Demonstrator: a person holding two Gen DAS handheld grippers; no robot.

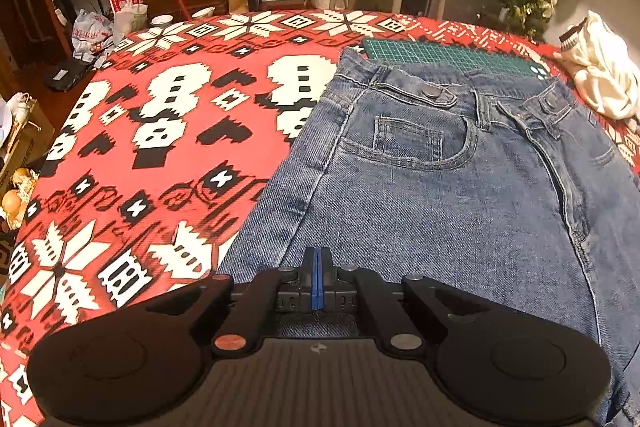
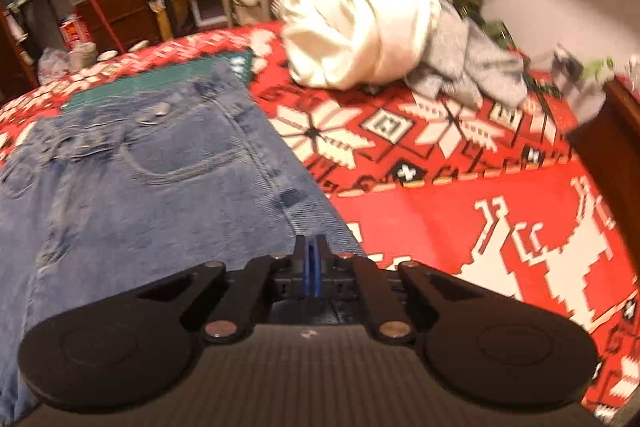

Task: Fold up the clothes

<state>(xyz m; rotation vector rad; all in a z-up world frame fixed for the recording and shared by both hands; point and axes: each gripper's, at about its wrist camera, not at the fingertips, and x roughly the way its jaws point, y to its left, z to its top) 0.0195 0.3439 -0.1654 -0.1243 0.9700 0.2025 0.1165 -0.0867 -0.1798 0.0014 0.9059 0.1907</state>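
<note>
Jeans point(image 1: 460, 187): blue denim w/ twill weave, being laid flat, waistband far side, on red/white knit-pattern cloth point(image 1: 160, 147).
L gripper point(image 1: 318, 259): blue pads being pressed together, over jeans' near part.
R gripper point(image 2: 311, 251): fingers together at jeans' right edge.
Cream garment point(image 2: 352, 27): being left bunched, soft, beside grey fabric point(image 2: 476, 67).
Mat point(image 1: 440, 53): green, gridded, under waistband.
</note>
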